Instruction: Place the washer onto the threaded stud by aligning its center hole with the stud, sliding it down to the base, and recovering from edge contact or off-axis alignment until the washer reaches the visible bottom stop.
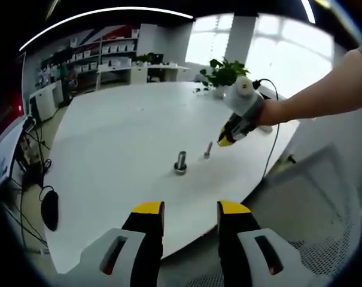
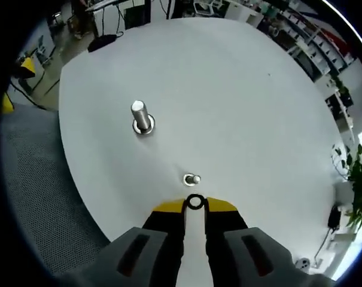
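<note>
Right gripper view: right claw (image 2: pixel 194 205) pinches a small dark metal washer ring (image 2: pixel 194 202) at its yellow tips.
Washer hangs just short of the short threaded steel stud (image 2: pixel 192 179); taller steel bolt (image 2: pixel 141 116) stands apart on the round white surface (image 2: pixel 240 101). Left claw (image 1: pixel 191 209) hangs wide open, off the surface edge; shelving behind.

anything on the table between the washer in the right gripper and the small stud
No. In the right gripper view only bare white table separates the washer, pinched in the right gripper, from the small stud.
</note>
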Action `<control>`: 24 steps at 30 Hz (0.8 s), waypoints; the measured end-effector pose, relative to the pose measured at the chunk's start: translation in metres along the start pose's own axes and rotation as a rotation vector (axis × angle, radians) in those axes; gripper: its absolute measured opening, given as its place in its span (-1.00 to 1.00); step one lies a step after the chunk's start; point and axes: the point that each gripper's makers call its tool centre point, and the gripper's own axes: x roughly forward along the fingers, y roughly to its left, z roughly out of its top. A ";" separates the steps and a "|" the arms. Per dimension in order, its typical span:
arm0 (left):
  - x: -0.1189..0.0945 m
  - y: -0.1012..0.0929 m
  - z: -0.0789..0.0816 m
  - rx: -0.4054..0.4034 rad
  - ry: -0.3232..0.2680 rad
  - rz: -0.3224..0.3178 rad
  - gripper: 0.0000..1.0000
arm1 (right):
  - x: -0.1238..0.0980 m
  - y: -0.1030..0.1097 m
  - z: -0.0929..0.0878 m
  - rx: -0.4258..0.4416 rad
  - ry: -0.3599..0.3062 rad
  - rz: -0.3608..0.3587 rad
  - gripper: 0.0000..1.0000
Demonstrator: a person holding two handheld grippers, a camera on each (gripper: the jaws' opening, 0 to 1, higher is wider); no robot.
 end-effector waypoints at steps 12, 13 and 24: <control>0.001 0.000 -0.001 -0.001 0.004 0.002 -0.34 | 0.007 0.002 0.017 -0.071 0.002 0.016 -0.74; 0.001 0.001 -0.001 -0.001 0.006 0.002 -0.34 | 0.008 0.001 0.017 -0.078 0.004 0.017 -0.74; 0.001 0.001 -0.002 -0.002 0.013 0.005 -0.34 | 0.018 -0.001 0.014 -0.077 0.026 0.037 -0.74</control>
